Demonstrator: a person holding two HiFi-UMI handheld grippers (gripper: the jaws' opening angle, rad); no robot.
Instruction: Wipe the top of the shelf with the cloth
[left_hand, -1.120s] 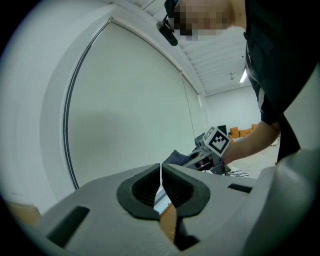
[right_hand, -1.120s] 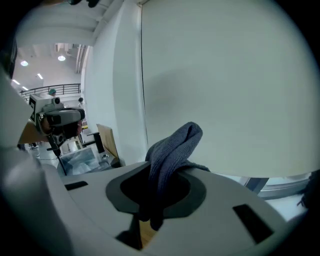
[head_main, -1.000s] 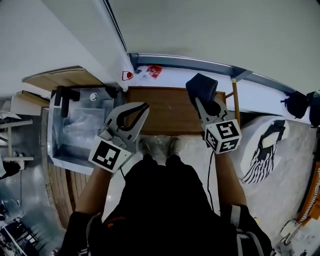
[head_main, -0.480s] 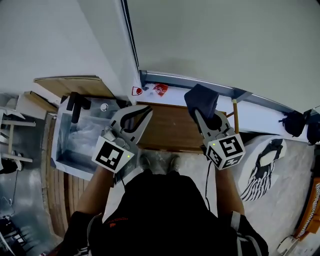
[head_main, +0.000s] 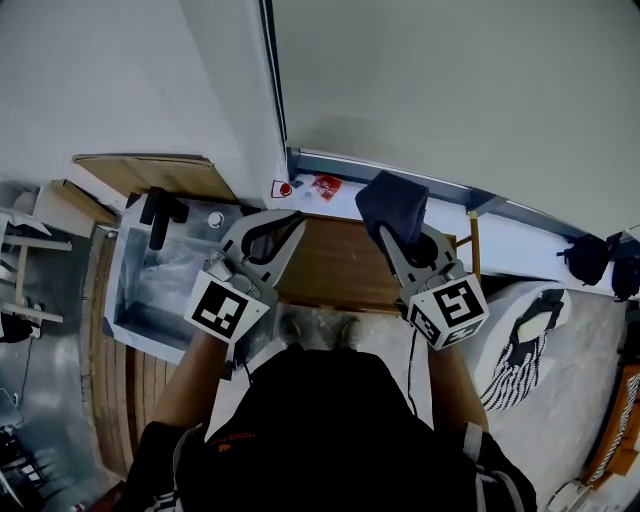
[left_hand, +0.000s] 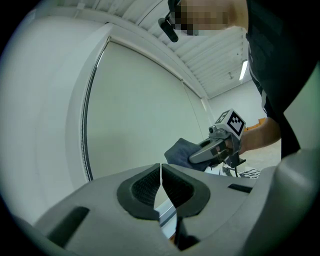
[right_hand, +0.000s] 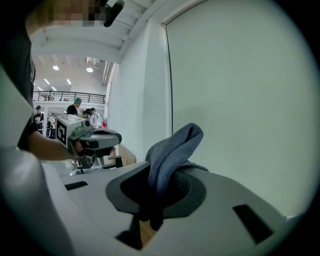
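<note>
Head view: the right hand-held gripper, right of centre, grasps a dark blue cloth bunched over the far edge of the wooden shelf at mid-frame. Whether the cloth touches the wood cannot be told. The left hand-held gripper sits left of centre, over the shelf's left end, near a clear bin.

Left gripper view: its jaws are clenched together with nothing between them. The cloth shows at centre right.

Right gripper view: the cloth is pinched between the jaws and folds upward at centre frame.
</note>
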